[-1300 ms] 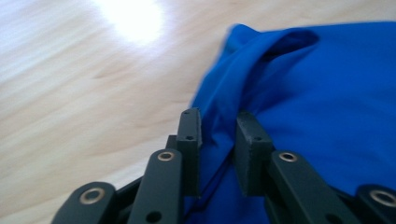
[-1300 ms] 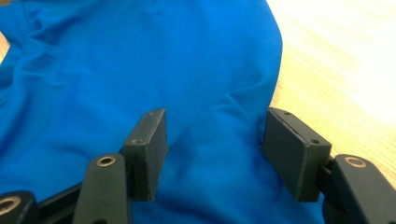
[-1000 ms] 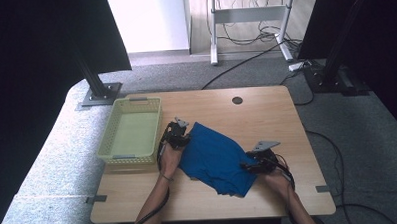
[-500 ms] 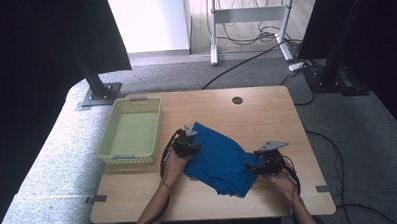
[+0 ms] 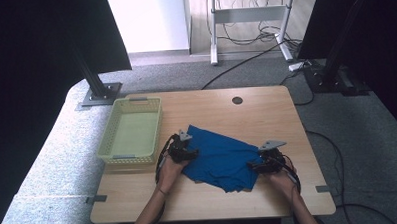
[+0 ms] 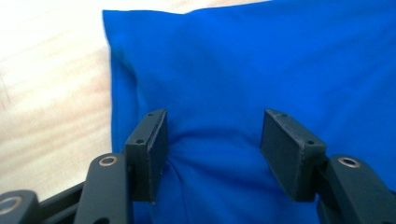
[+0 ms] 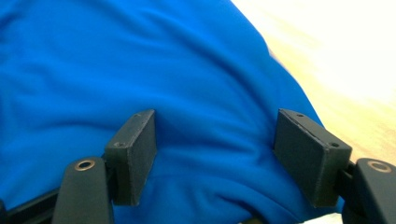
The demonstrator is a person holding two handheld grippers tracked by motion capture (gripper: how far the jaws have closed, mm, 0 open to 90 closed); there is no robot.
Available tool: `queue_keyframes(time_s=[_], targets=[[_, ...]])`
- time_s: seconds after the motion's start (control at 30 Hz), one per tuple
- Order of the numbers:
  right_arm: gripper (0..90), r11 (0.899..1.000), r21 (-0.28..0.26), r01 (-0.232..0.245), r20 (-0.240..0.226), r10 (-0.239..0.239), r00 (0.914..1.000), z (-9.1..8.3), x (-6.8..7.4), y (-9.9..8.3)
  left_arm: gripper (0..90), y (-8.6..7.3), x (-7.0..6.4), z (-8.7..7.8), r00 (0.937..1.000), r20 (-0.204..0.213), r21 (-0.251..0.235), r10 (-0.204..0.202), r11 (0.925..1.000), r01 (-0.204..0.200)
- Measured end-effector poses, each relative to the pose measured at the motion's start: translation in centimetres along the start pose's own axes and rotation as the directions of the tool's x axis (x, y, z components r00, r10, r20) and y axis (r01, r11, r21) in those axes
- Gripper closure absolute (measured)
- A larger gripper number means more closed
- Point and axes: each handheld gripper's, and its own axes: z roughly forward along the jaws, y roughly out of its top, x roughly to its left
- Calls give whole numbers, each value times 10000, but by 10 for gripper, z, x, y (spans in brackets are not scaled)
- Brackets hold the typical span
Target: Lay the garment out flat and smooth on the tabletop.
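A blue cloth (image 5: 219,156) lies rumpled at the near centre of a wooden table (image 5: 266,109), flanked by two hand-held grippers. The left gripper (image 5: 184,151) sits at the cloth's nine o'clock edge, the right gripper (image 5: 261,165) at its four o'clock edge. Each gripper view shows jaws spread apart with a ridge of fabric bunched between them, pressed down onto the cloth but not yet clamped, apparently so that both sides can be pinched and lifted together. A pale yellow basket (image 5: 107,145) waits at the cloth's nine o'clock, a likely destination.
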Motion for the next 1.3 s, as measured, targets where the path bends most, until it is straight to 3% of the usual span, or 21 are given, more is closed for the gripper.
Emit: queue_keyframes(time_s=[0.1, 0.2, 0.3, 0.43, 0.5, 0.7, 0.83, 0.97, 1.1, 1.2, 1.3], targets=[[292, 9999, 69, -73, 46, 72, 10000, 1, -4, 3, 401, 0, -5, -5, 9998, 20, 102, 213, 9997, -213], [271, 9999, 46, -119, 143, 119, 9998, -2, -3, 6, 380, 5, -4, -8, 9995, 166, -199, 274, 9994, -271], [256, 9993, -213, -322, -157, 319, 9994, -10, 6, 7, 353, 10, -1, -3, 9995, 192, -197, 269, 9995, -265], [235, 10000, 9, -50, -285, 51, 9996, -13, 22, 4, 339, 7, 0, 8, 9992, 173, 41, 349, 9994, -350], [231, 9997, 220, 58, -264, -53, 9996, -11, 26, 1, 329, 4, 1, 7, 9995, 254, -150, 195, 9997, -191], [237, 9992, 285, 282, 66, -284, 9996, -3, 16, -1, 312, -7, -4, -1, 9996, 264, -247, 124, 9996, -117], [239, 9998, 114, 167, 215, -169, 9996, 1, 4, 2, 304, -14, -11, -7, 9996, 284, -333, 86, 9994, -76], [240, 9997, 189, 154, 273, -160, 9995, 2, -2, 7, 319, -13, -16, -14, 9985, 268, -299, 467, 9985, -459], [240, 9997, -238, 8, 202, -3, 9998, -11, 2, 11, 324, -4, -14, -19, 9971, 673, -660, 347, 9974, -303], [238, 9993, -367, 72, 112, -67, 9999, -22, 11, 11, 321, 1, -10, -12, 9977, 536, -486, 407, 9981, -381], [236, 9998, -114, 164, -120, -165, 9998, -23, 20, 6, 322, 0, -4, -2, 9987, 386, -245, 334, 9992, -325]])
